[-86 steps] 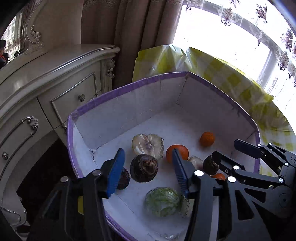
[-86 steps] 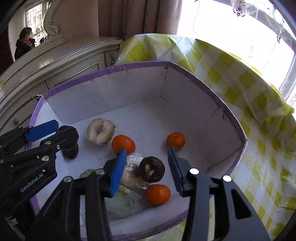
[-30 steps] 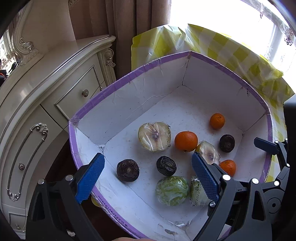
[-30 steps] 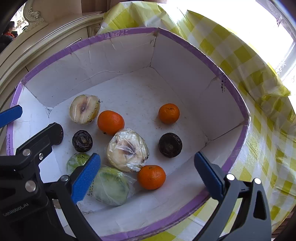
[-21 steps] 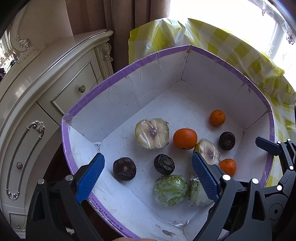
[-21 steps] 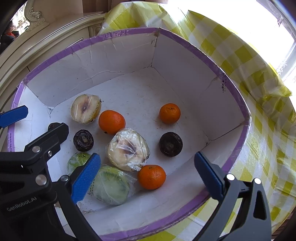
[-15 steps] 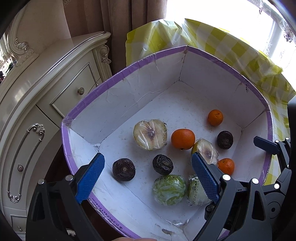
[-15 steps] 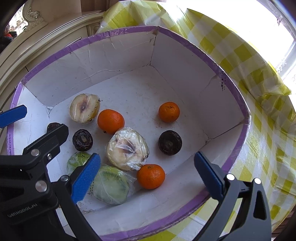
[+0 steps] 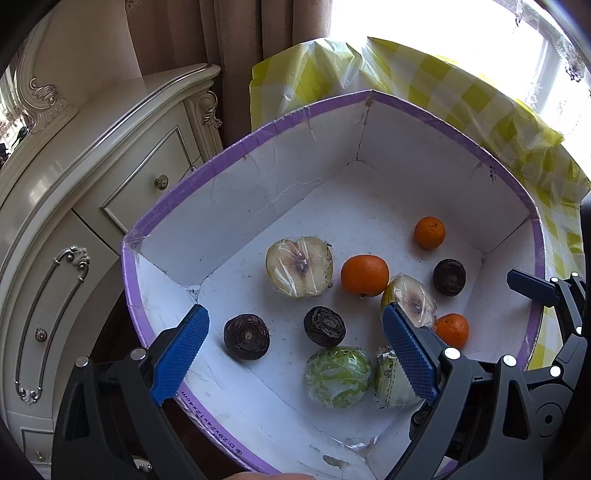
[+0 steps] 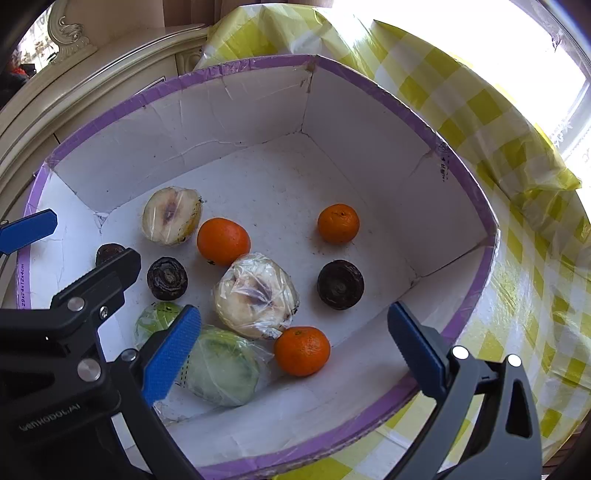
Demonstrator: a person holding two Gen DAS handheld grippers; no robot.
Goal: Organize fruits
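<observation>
A white box with a purple rim [image 9: 229, 155] [image 10: 465, 192] holds the fruit. In it lie three oranges [image 9: 364, 275] [image 10: 223, 240], three dark purple fruits [image 9: 246, 336] [image 10: 340, 284], two wrapped cut halves [image 9: 299, 266] [image 10: 256, 295] and two wrapped green fruits [image 9: 338, 376] [image 10: 221, 367]. My left gripper [image 9: 295, 349] is open and empty above the box's near left part. My right gripper [image 10: 291, 343] is open and empty above the near right part, over a small orange [image 10: 302, 350].
The box stands on a yellow checked cloth [image 9: 461, 92] [image 10: 517, 166]. A cream carved dresser [image 9: 92, 166] stands close on the left, with a brown curtain [image 9: 229, 33] behind and a bright window at the right.
Both grippers let go of dark purple fruits, opened wide and rose above the box. Over the last second the views have hardly shifted.
</observation>
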